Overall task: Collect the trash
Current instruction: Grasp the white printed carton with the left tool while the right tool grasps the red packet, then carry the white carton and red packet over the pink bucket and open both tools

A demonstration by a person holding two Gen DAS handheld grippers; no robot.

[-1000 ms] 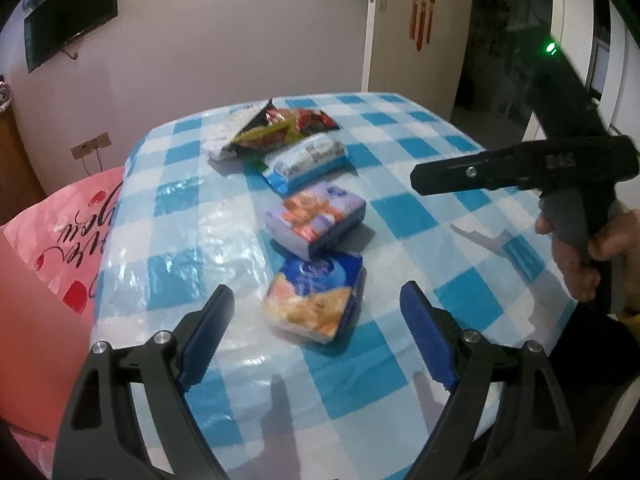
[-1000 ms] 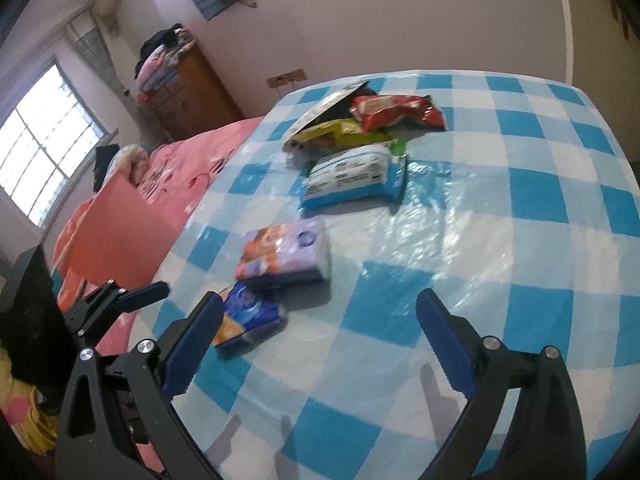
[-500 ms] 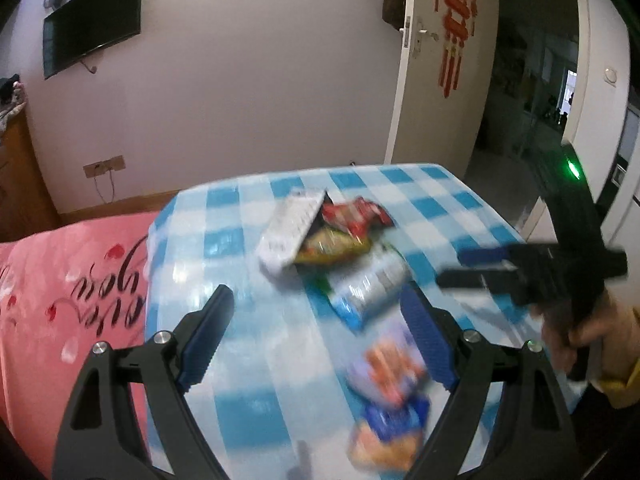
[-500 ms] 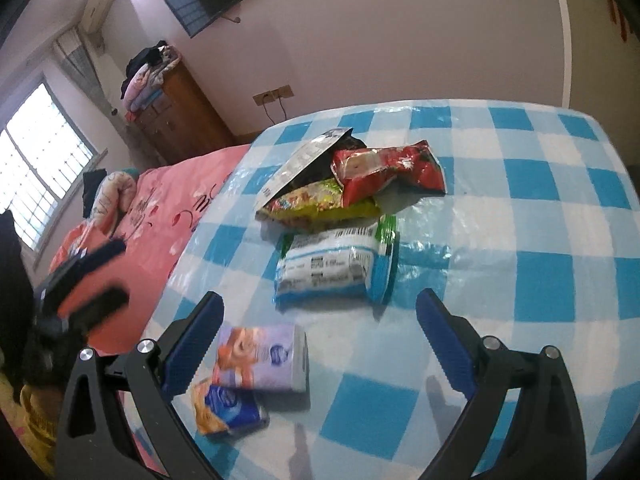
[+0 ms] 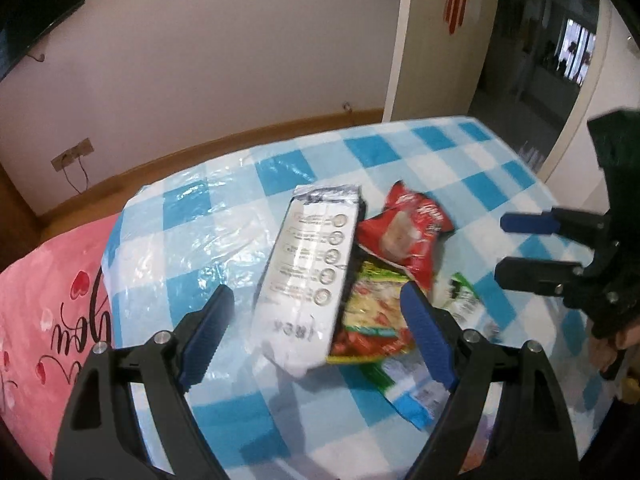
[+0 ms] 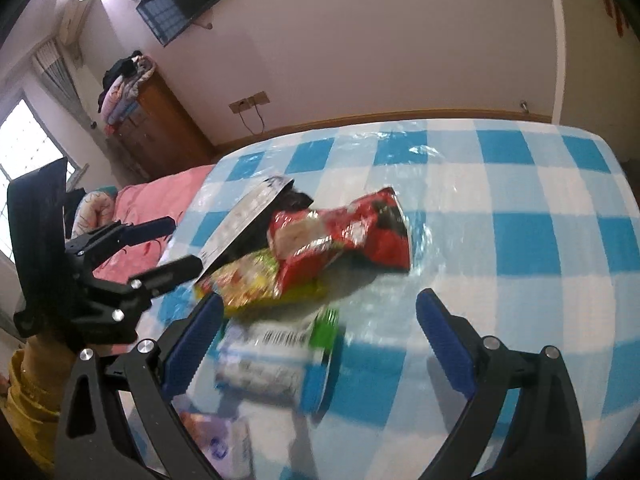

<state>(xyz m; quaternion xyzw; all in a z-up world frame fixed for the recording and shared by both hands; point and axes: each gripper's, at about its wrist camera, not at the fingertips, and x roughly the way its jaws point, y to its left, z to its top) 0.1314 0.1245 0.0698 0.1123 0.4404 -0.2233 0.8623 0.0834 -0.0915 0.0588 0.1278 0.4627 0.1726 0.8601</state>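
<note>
A heap of wrappers lies on the blue-and-white checked table (image 5: 440,148). It holds a white printed pouch (image 5: 308,276), a red snack bag (image 5: 408,236) and a yellow-green packet (image 5: 376,312). My left gripper (image 5: 316,336) is open just above the near end of the white pouch, touching nothing. In the right wrist view the red bag (image 6: 352,232) lies over the yellow packet (image 6: 248,280). A white-and-blue wipes pack (image 6: 276,364) sits below my open right gripper (image 6: 318,344). A purple pack (image 6: 216,440) shows blurred at the bottom. Each gripper appears in the other's view: the right gripper (image 5: 506,246) and the left gripper (image 6: 180,245).
Pink bedding (image 5: 52,300) lies beyond the table's left edge. A wooden cabinet (image 6: 160,132) piled with clothes and a wall television (image 6: 184,0) stand at the back left. An open doorway (image 5: 520,40) is behind the table's far right. A person's yellow sleeve (image 6: 28,400) holds the left gripper.
Both grippers have moved along the table to the far heap of wrappers. The blue biscuit pack and the purple pack have slipped out of the left view. Both jaws stay open.
</note>
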